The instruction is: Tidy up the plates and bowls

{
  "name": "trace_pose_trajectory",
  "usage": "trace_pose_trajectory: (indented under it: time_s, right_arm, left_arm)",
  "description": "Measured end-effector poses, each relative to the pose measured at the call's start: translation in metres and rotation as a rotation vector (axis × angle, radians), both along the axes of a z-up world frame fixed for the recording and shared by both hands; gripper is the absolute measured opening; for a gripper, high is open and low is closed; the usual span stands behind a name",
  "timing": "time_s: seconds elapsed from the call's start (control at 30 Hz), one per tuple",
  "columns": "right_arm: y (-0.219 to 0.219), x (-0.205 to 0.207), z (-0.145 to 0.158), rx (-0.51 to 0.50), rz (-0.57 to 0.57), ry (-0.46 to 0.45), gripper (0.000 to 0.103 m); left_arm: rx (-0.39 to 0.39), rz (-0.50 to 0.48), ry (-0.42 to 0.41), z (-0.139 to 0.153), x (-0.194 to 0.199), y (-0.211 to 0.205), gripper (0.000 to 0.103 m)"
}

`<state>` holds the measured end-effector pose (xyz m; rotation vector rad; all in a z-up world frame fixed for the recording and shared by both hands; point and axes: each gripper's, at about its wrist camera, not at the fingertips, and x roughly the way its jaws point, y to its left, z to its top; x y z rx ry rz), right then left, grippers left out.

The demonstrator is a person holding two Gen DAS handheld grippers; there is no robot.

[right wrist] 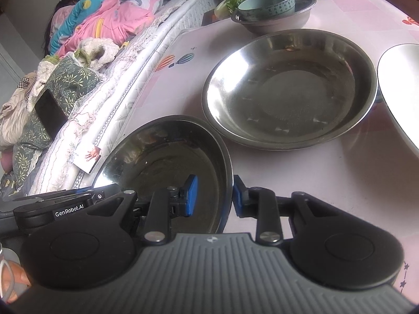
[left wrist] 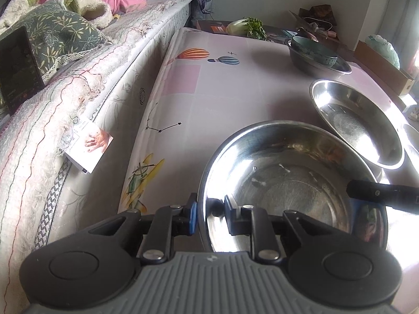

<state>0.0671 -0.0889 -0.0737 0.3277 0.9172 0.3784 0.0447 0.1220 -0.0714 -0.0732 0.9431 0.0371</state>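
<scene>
I've got both my left gripper (left wrist: 209, 216) and right gripper (right wrist: 213, 196) pinched on opposite rims of the near steel bowl (left wrist: 288, 183) on the table (left wrist: 222, 91) — thin, stiff, slick, light, so rim-holds it is.

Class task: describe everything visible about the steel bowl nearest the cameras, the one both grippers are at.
The nearest steel bowl is round, shallow and shiny, with a rolled rim, a flat scuffed bottom and a few pale specks inside. It sits upright on the pink patterned tablecloth. The left gripper and right gripper each clamp its rim on opposite sides.
</scene>
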Motion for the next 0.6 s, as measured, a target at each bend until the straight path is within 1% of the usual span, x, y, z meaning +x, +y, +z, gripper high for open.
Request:
trace_pose_trajectory:
  time_s: [0.13, 0.3, 0.37, 0.6]
  right_arm:
    - [0.0007, 0.0017, -0.0030, -0.004, 0.001, 0.007, 0.027]
    - [0.0032, 0.0012, -0.0056, -0.008, 0.001, -0.001, 0.025]
    - [0.0024, 0.0020, -0.0062, 0.001, -0.001, 0.002, 0.025]
    - [-0.0020, 0.0022, -0.0067, 0.040, -0.011, 0.022, 0.025]
  left_arm:
    - [0.009, -0.015, 0.002, -0.0013, 0.0041, -0.0017, 0.026]
    - [0.014, -0.021, -0.001, -0.0022, 0.0064, -0.0040, 0.028]
    - [0.010, -0.024, -0.003, -0.0023, 0.0066, -0.0055, 0.032]
    - [-0.014, -0.002, -0.016, 0.0004, 0.0040, -0.0023, 0.031]
